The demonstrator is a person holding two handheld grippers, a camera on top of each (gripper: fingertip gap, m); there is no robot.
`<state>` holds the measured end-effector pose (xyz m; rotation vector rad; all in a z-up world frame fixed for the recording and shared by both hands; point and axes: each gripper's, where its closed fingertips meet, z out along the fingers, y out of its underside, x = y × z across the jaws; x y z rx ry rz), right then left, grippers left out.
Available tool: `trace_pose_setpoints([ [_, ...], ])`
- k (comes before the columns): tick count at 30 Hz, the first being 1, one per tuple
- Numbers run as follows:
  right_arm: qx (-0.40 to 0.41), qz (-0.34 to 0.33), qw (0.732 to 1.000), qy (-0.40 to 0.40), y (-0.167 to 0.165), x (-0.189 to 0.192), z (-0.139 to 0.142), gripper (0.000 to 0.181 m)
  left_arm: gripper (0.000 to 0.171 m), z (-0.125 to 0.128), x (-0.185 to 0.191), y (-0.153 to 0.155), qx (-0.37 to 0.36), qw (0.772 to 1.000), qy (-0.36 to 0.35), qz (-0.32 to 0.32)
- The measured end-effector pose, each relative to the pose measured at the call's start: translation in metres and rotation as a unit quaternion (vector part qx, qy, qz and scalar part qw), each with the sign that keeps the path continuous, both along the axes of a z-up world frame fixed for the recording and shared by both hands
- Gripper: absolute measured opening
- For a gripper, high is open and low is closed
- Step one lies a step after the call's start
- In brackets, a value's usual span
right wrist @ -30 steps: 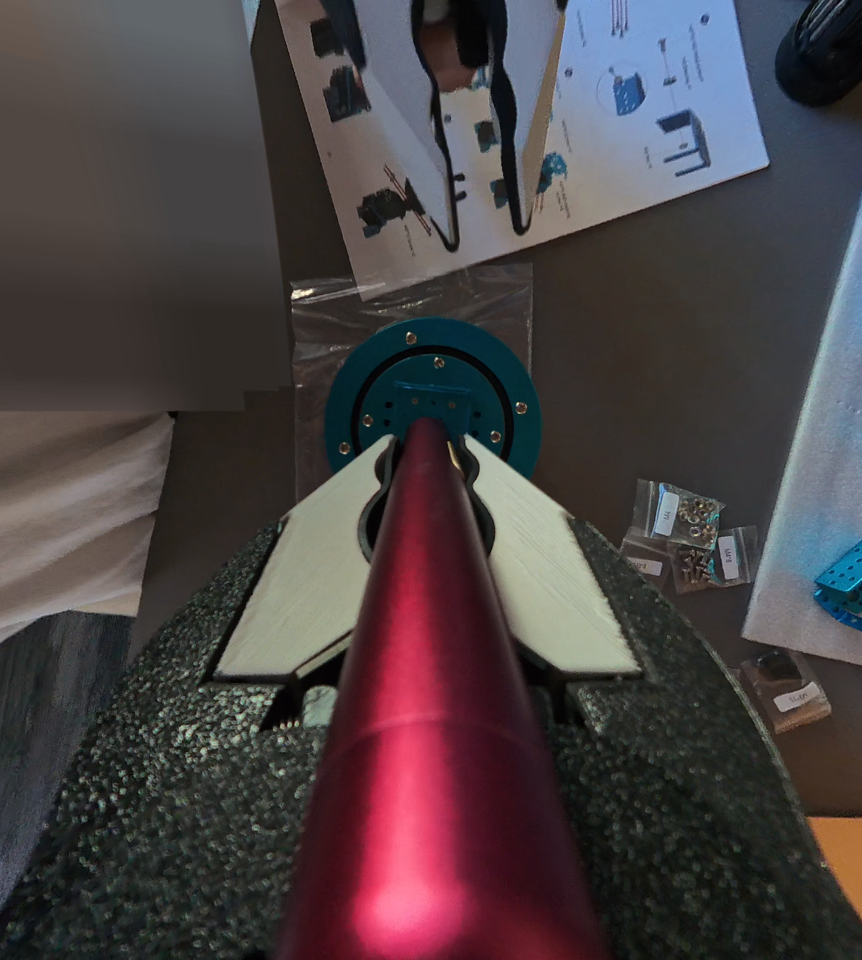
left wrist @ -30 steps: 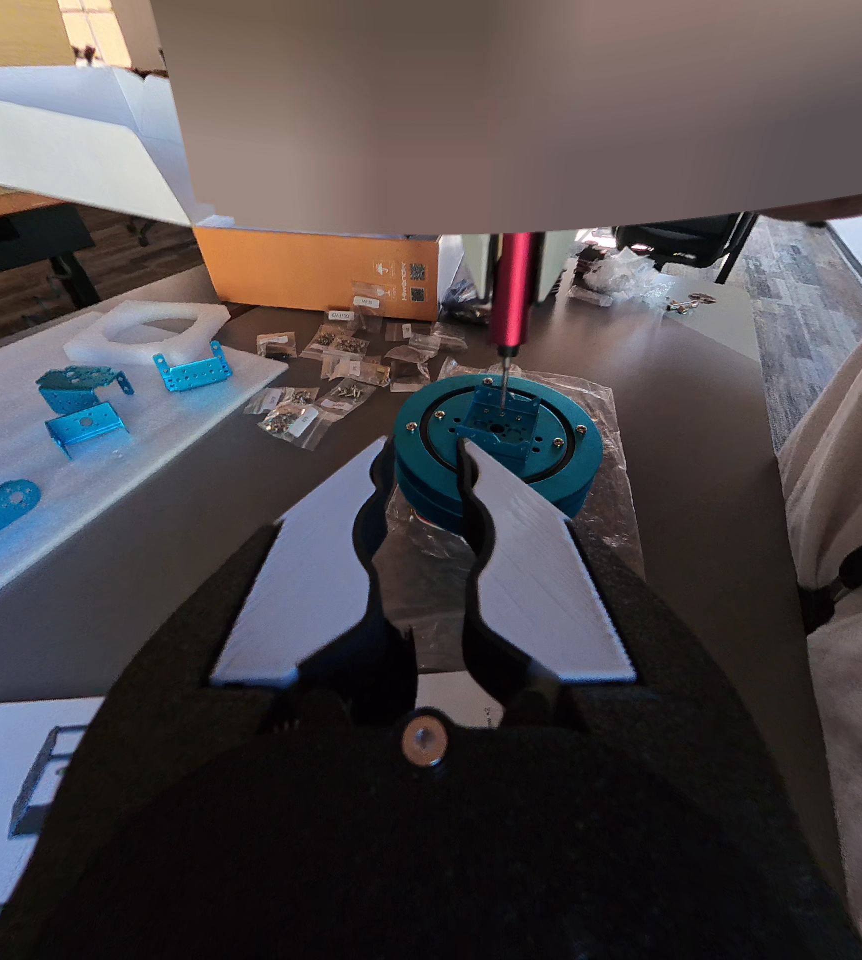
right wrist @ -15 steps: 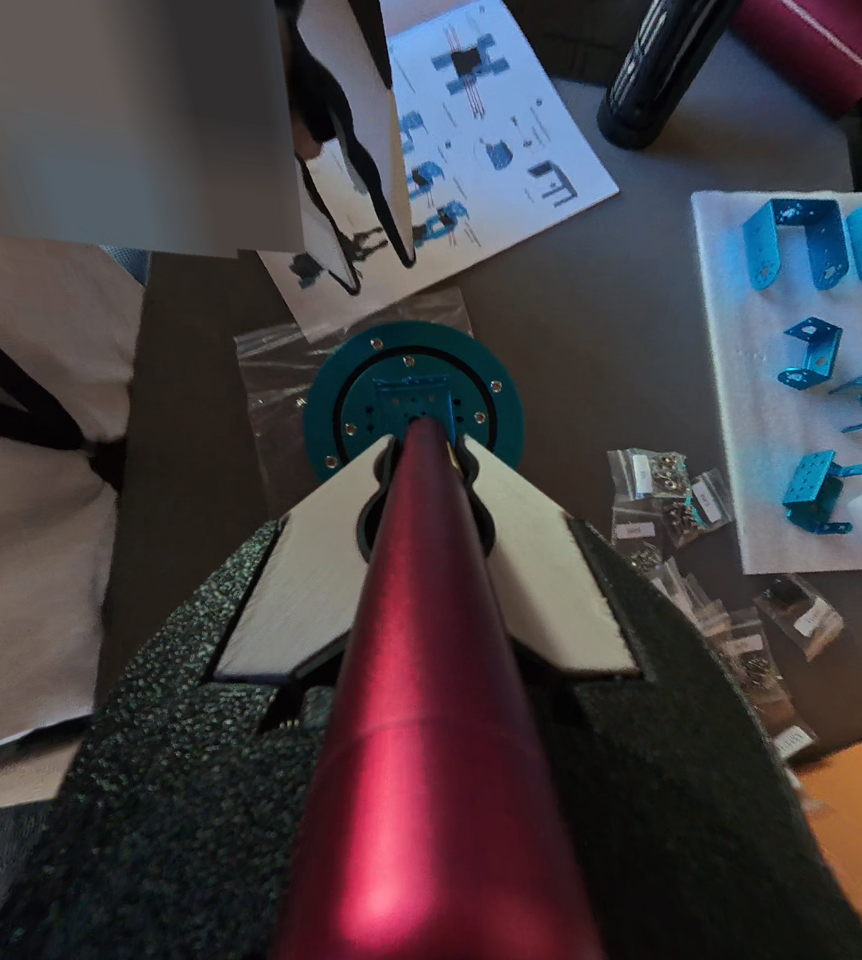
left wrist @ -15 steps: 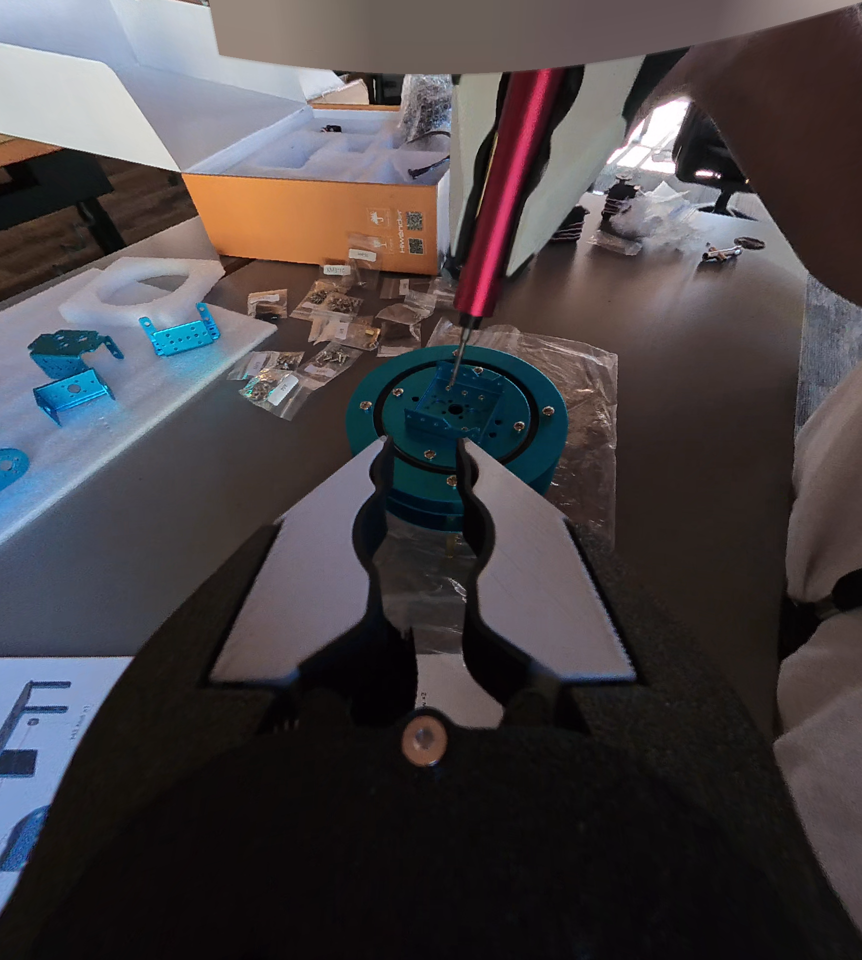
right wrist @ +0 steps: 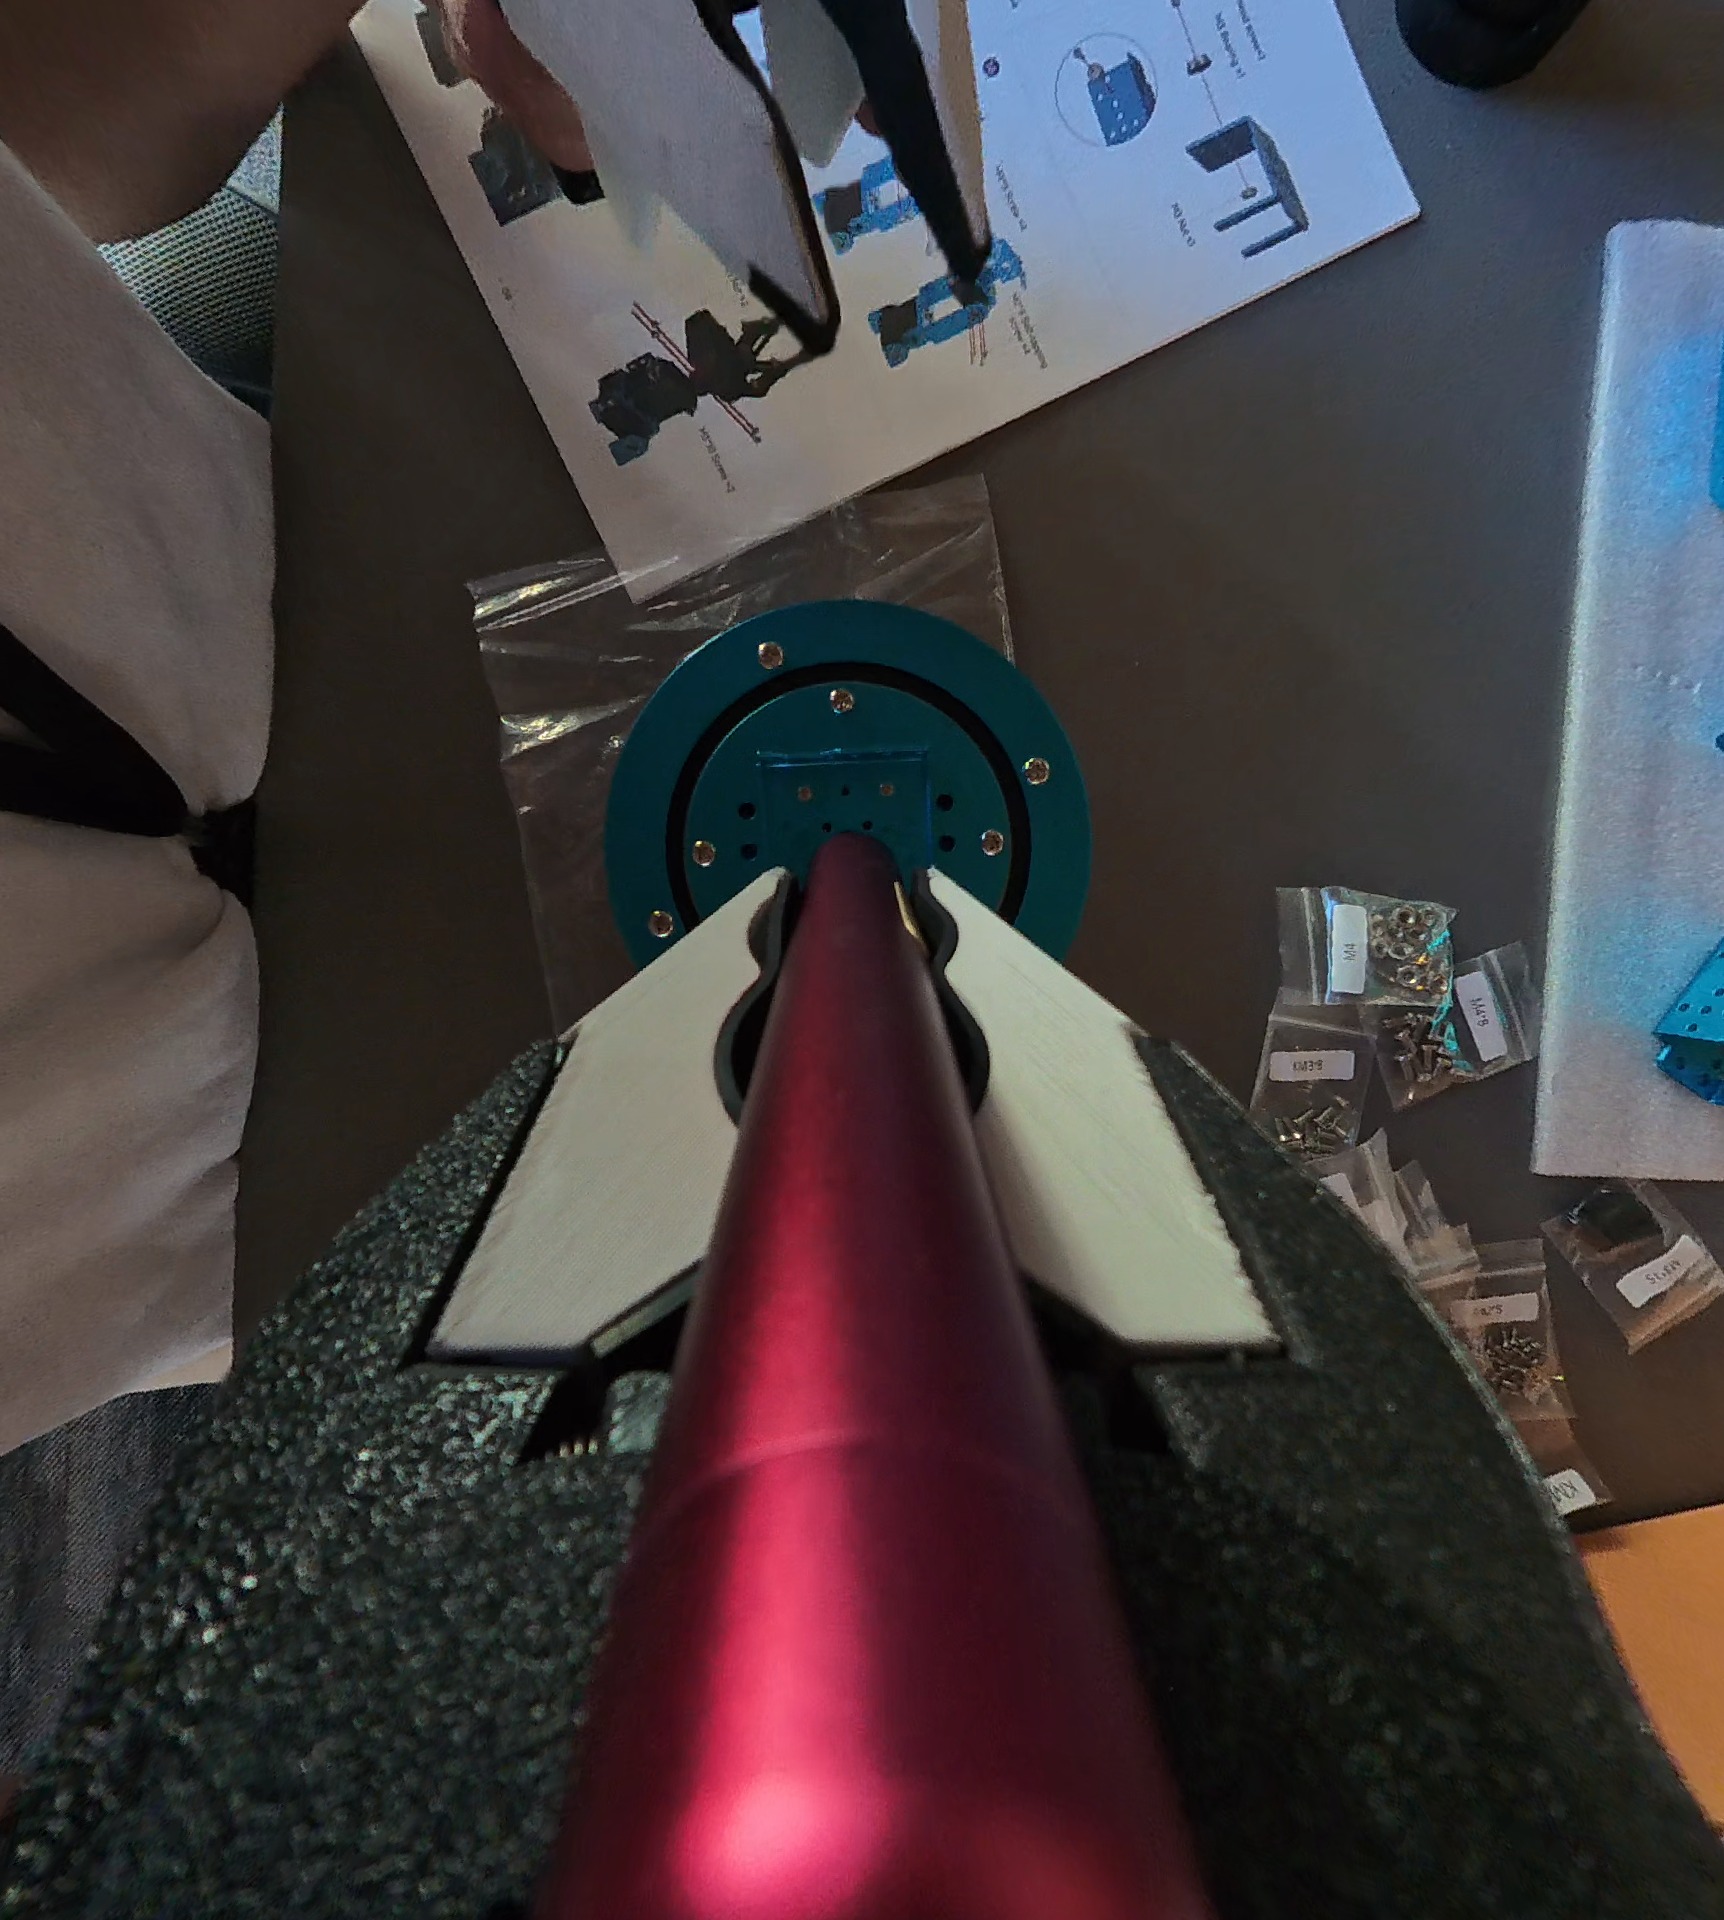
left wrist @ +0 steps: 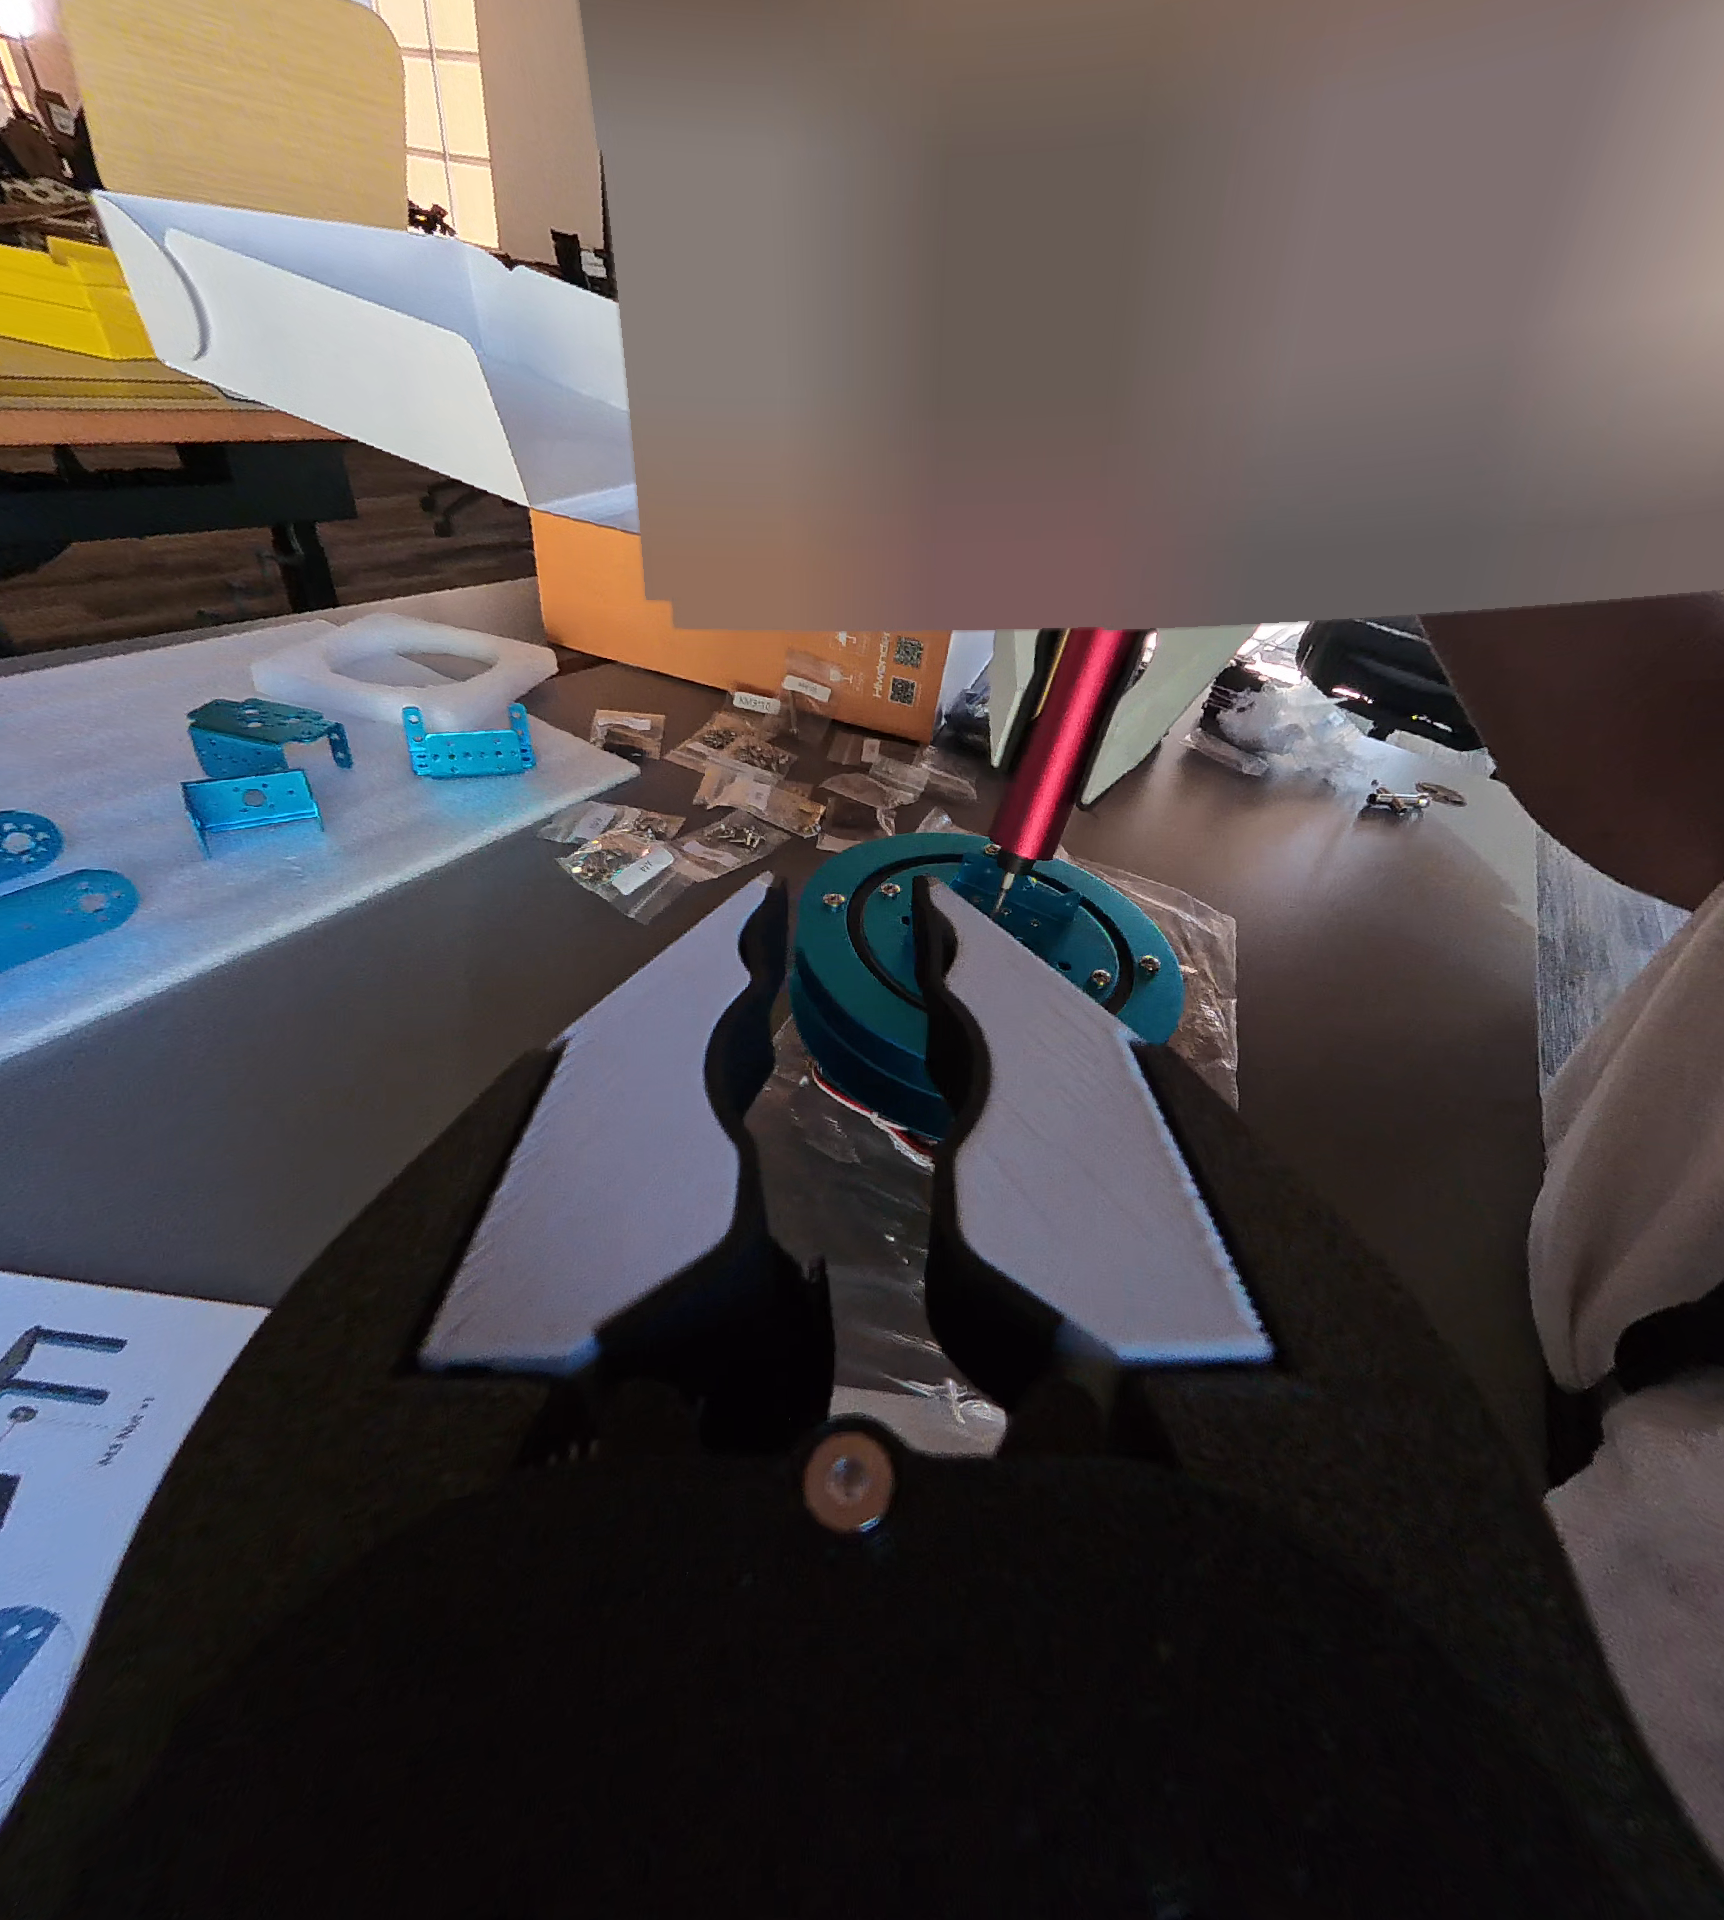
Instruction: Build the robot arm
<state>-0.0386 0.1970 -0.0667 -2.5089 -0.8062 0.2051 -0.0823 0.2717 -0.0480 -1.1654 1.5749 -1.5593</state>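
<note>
The right gripper (right wrist: 853, 883) pinched a long red metal screwdriver (right wrist: 868, 1351) over the round teal metal base (right wrist: 847, 769); the left gripper (left wrist: 842, 904) stood spread, empty. Small clear bags (right wrist: 1377, 997) held screws.

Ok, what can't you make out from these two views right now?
- Right wrist view: the red screwdriver hides its own tip and the spot it meets on the teal round base.
- Left wrist view: the left gripper covers the base's near side.
- Left wrist view: a blur patch hides the screwdriver's upper end.
- Screw bags: contents too small to tell apart.
</note>
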Motion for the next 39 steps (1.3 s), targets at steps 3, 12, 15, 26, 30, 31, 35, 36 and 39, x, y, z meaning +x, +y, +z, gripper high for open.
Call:
trace_pose_setpoints([
  [3,-0.002,0.003,1.000,-0.002,0.000,0.000,0.000,0.021,0.023,0.001,-0.002,0.003,-0.003,1.000,-0.001,0.000],
  [12,0.010,-0.003,1.000,-0.005,-0.002,0.001,0.007,0.021,0.023,0.000,-0.002,-0.001,0.004,1.000,-0.002,-0.005],
  [15,0.013,-0.003,1.000,-0.006,-0.002,0.001,0.009,0.021,0.023,0.000,-0.002,-0.003,0.006,1.000,-0.002,-0.006],
  [26,0.012,0.001,1.000,-0.007,-0.002,-0.001,0.008,0.021,0.023,0.000,-0.002,-0.004,0.006,1.000,0.000,-0.008],
  [30,0.013,0.002,1.000,-0.005,-0.002,-0.002,0.009,0.021,0.023,-0.001,-0.002,-0.006,0.008,1.000,0.002,-0.011],
  [31,0.014,0.001,1.000,-0.005,-0.002,-0.002,0.010,0.021,0.023,-0.001,-0.002,-0.006,0.008,1.000,0.002,-0.011],
  [35,0.014,-0.001,1.000,-0.005,-0.002,-0.001,0.010,0.021,0.023,-0.001,-0.002,-0.008,0.009,1.000,0.002,-0.014],
  [36,0.011,0.001,1.000,-0.004,-0.003,-0.002,0.009,0.021,0.023,-0.001,-0.002,-0.008,0.009,1.000,0.001,-0.015],
  [39,0.004,0.003,1.000,-0.004,-0.003,-0.003,0.006,0.021,0.023,-0.001,-0.003,-0.008,0.011,1.000,0.001,-0.015],
])
